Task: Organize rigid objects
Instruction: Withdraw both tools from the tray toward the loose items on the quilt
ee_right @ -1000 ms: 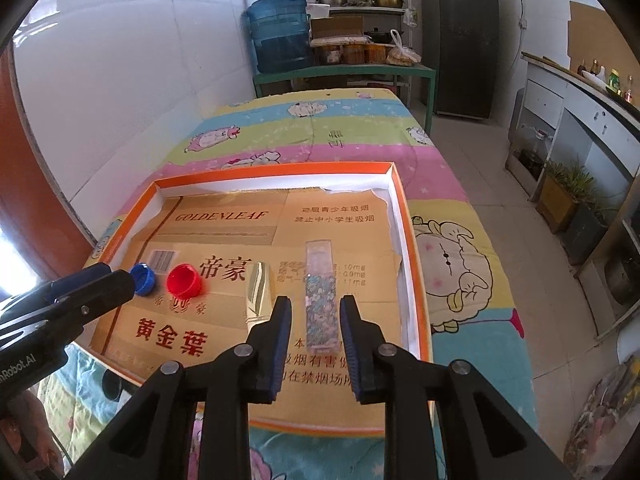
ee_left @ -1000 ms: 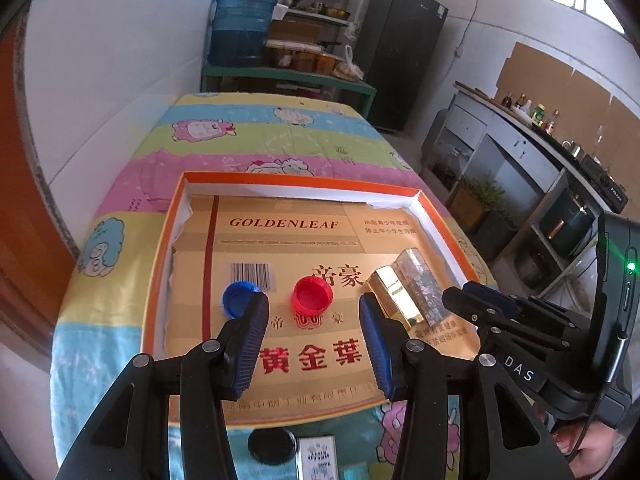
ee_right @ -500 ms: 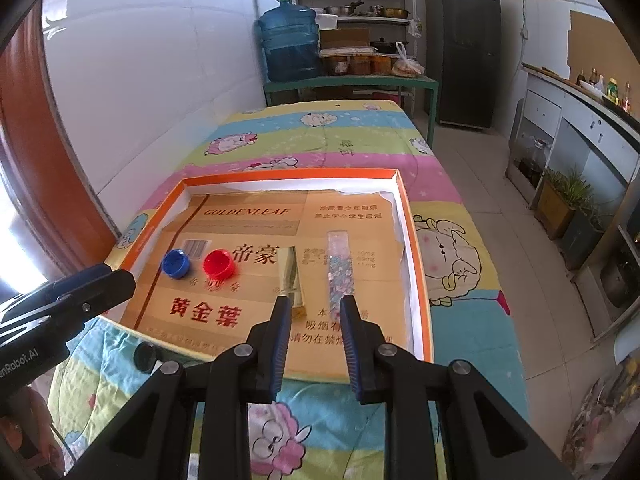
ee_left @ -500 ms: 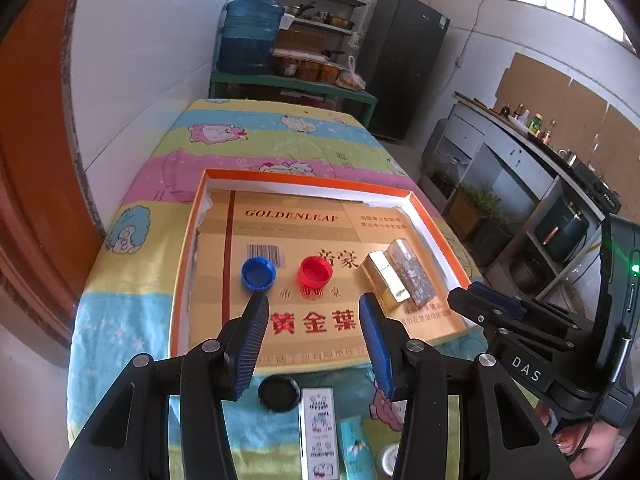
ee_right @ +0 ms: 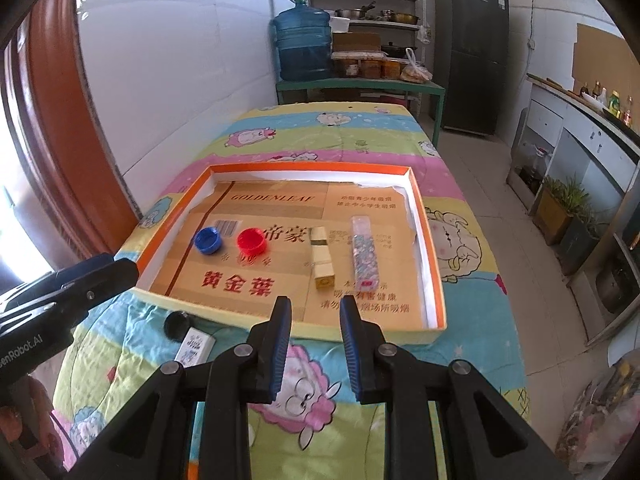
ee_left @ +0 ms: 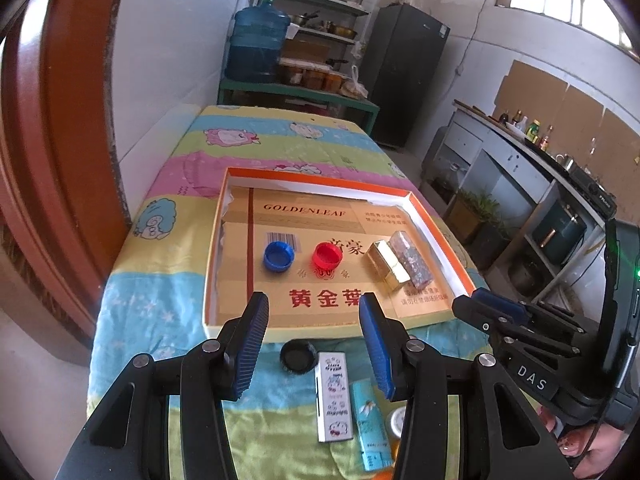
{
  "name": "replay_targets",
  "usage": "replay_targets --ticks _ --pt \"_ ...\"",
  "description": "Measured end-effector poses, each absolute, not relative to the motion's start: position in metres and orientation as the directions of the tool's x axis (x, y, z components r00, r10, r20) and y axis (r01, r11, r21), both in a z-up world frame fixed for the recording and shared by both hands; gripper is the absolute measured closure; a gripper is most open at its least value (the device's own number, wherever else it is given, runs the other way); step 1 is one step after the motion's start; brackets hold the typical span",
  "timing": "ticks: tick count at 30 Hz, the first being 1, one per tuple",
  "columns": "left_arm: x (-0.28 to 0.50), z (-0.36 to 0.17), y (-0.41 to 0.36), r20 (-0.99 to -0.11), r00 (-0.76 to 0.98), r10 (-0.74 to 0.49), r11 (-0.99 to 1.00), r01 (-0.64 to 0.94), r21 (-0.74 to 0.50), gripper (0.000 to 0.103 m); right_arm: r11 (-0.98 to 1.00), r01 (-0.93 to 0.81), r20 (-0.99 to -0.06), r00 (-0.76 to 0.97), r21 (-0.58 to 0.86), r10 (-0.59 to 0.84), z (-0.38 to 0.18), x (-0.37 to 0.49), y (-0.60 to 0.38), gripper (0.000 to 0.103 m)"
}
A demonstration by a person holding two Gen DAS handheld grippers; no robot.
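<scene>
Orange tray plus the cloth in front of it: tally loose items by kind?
Bottle caps: 3, blue, red, black
Slim boxes: 4, gold, patterned, white, teal
Metal lid, partly hidden: 1
Total: 8

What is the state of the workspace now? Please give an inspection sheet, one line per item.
Surface: table under cartoon blanket.
Job's things: orange tray holds blue cap, red cap, gold box, patterned box; black cap, white box, teal box lie outside.
Clutter: nothing seen.
Grippers: left gripper, right gripper open, empty.
Cables: nothing seen.
Surroundings: water jug, fridge.
</scene>
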State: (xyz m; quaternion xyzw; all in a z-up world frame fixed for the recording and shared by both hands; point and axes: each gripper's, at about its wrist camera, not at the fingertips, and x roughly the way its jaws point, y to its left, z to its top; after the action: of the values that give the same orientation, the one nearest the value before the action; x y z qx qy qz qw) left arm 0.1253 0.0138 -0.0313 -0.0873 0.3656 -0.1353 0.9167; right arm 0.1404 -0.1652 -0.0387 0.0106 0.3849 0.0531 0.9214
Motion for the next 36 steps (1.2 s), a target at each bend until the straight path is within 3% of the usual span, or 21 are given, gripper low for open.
replay_targets --ticks 6,10,29,36 --pt "0.109 -0.029 0.022 -0.64 0.705 -0.304 0.95 0.179 -0.254 0.054 0.993 -0.108 -0.709 0.697 0.045 0.107 -0.036 0.125 -0.154 0.078" --pt "0.098 -0.026 0.029 -0.633 0.714 -0.299 0.952 0.174 -0.253 0.054 0.992 -0.117 -0.706 0.699 0.036 0.109 -0.033 0.115 -0.147 0.055" --pt "0.051 -0.035 0.049 -0.63 0.717 -0.298 0.95 0.162 -0.265 0.054 0.989 -0.148 -0.722 0.682 0.022 0.118 -0.042 0.064 -0.133 0.054" --pt "0.036 -0.047 0.031 -0.626 0.683 -0.377 0.926 0.263 -0.27 0.054 0.992 -0.119 -0.733 0.67 0.046 0.115 -0.054 0.054 -0.143 0.054"
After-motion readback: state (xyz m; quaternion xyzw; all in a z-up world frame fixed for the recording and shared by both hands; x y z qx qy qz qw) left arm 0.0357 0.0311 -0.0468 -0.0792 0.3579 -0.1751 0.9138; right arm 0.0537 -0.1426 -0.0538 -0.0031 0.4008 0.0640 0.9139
